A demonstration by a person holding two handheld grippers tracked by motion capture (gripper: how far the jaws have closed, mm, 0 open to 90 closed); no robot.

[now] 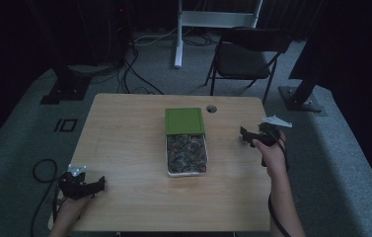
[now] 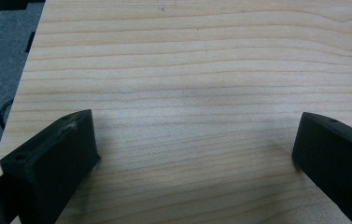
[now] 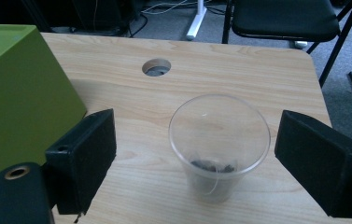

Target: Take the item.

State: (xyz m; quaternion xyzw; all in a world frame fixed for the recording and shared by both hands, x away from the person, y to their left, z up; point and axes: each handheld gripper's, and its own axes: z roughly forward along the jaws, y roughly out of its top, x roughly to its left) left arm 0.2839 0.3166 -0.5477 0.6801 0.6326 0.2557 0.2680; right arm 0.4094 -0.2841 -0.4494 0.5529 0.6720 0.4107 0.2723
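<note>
A clear plastic cup (image 3: 219,144) is seen standing upright on the wooden counter (image 1: 124,148), between the two black jaws of the right tool (image 3: 194,161), which are spread wide and kept apart from its wall on both sides, so the cup is released. A small dark object with a thin string is seen at the bottom of the cup. In the high view the right tool (image 1: 246,137) is held near the counter's right edge, to the right of a white box (image 1: 187,155) of dark packets whose green lid (image 1: 184,120) is slid toward the far side. Beyond the cup a round hole (image 3: 156,67) in the counter is visible. The left tool (image 1: 94,183) is held at the near left corner, its jaws spread wide over bare wood with nothing between them.
</note>
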